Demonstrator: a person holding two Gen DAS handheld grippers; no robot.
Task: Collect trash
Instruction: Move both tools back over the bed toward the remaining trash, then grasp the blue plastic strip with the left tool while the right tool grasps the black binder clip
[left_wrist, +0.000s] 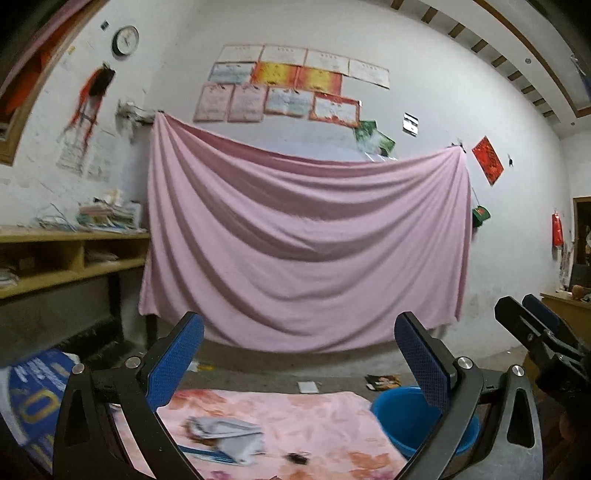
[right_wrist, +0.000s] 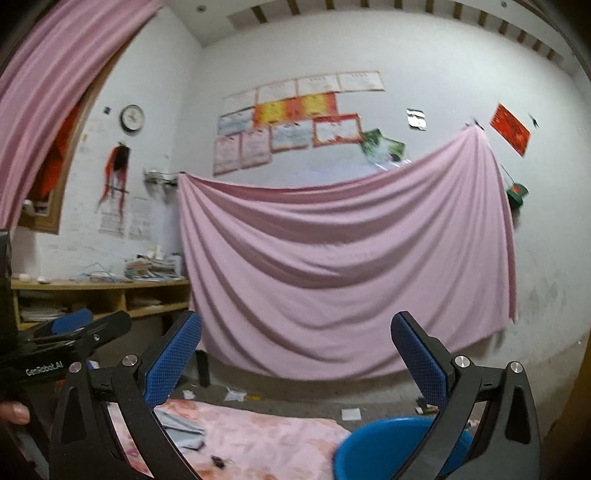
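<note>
A: Both tools are up and pointing level at the far wall. The left tool (left_wrist: 299, 350) has its blue pads spread wide, nothing between them, only the hanging pink sheet (left_wrist: 306, 240) behind.

B: Same on the other side. The right tool (right_wrist: 295, 354) stands wide apart and empty too. You can see it at the right edge of the left wrist view, and the left one pokes in at the left edge of the right wrist view, a thumb (right_wrist: 14, 411) showing below it.

A: Down low, the floral pink cloth (left_wrist: 295, 417) covers the worktop. Crumpled grey-white wrappers (left_wrist: 221, 435) lie on its left part, touching the cloth, with a blue strip just beside them.

B: And a small dark scrap (left_wrist: 297, 458) sits near the cloth's front edge, apart from the wrappers. It is blurred; it may be a clip or a bit of wrapper.

A: The blue bucket (left_wrist: 402, 413) sits at the cloth's right edge, partly behind the left tool's right finger.

B: Beyond the cloth's far edge, white paper scraps (right_wrist: 351, 413) lie on the concrete floor (right_wrist: 295, 395). A wooden shelf (right_wrist: 110, 291) with stacked papers stands at the left wall.
</note>
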